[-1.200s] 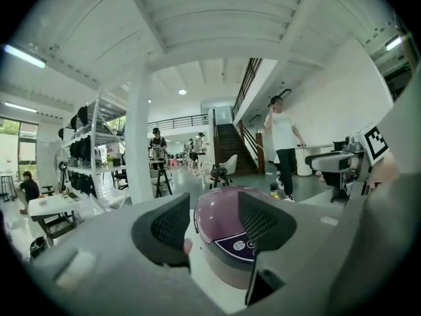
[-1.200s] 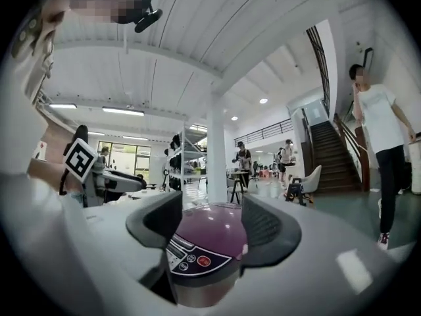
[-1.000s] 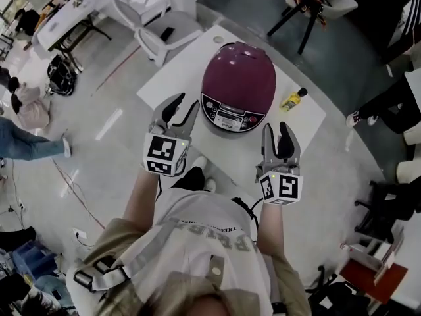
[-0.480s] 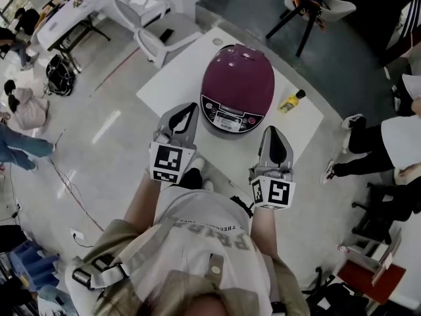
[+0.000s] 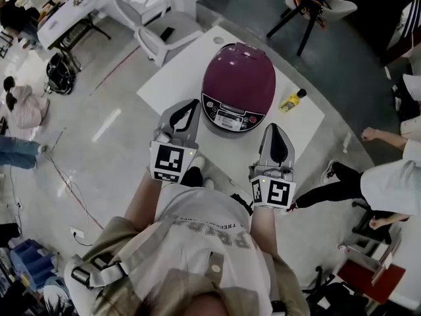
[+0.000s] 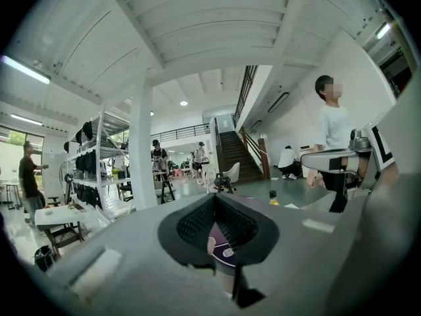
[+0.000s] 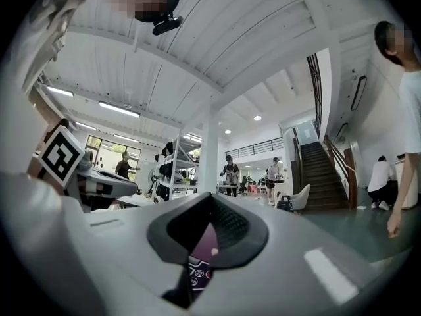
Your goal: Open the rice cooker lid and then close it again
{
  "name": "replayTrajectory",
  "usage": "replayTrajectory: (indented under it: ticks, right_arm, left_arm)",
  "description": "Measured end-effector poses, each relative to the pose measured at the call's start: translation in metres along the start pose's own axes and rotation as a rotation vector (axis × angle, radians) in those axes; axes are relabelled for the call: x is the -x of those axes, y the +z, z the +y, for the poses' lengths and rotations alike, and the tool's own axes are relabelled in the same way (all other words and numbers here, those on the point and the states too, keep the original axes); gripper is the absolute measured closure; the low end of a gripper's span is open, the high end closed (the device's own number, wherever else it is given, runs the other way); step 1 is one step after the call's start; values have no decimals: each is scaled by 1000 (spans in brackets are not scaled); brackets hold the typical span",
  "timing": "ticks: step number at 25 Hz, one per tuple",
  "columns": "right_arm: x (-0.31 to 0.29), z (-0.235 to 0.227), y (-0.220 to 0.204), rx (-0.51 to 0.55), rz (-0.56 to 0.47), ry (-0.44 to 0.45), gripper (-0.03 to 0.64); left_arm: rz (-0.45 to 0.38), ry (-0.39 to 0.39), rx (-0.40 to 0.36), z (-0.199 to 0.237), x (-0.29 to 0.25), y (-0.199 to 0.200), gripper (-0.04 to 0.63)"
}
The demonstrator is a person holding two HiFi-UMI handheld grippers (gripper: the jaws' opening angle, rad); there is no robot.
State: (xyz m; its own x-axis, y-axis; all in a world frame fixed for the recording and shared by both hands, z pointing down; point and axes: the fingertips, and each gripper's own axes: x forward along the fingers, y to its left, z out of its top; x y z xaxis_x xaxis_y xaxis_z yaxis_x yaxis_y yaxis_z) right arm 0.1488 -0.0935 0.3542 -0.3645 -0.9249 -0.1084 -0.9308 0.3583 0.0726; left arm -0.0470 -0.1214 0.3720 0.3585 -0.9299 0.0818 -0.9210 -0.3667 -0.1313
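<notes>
A maroon rice cooker point(image 5: 237, 84) with its domed lid down and a silver control panel point(image 5: 227, 118) facing me stands on the white table point(image 5: 181, 68). My left gripper point(image 5: 187, 105) hovers shut, with nothing in it, just left of the cooker's front. To the right of the panel, over the table's near edge, my right gripper point(image 5: 277, 130) is also shut and empty. Neither touches the cooker. In the left gripper view a slice of the cooker point(image 6: 220, 242) shows through the gap behind the closed jaws. The right gripper view likewise shows the cooker's panel point(image 7: 196, 272) through that gap.
A small yellow bottle point(image 5: 293, 99) lies on the table right of the cooker. A white chair point(image 5: 158, 35) stands beyond the table's far left corner. A tripod point(image 5: 304, 8) is at the back. People point(image 5: 388, 183) stand and crouch around the room.
Both grippers have gone from open to shut, with nothing between the jaws. They stay at the table's near edge; the right one rose slightly. A bystander moved in at the right.
</notes>
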Motion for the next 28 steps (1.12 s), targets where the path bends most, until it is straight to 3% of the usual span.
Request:
replayTrajectory:
  ticks: [28]
  right_arm:
    - [5, -2, 3, 41, -26, -24, 617]
  left_arm:
    - [11, -6, -13, 1, -3, -2, 586]
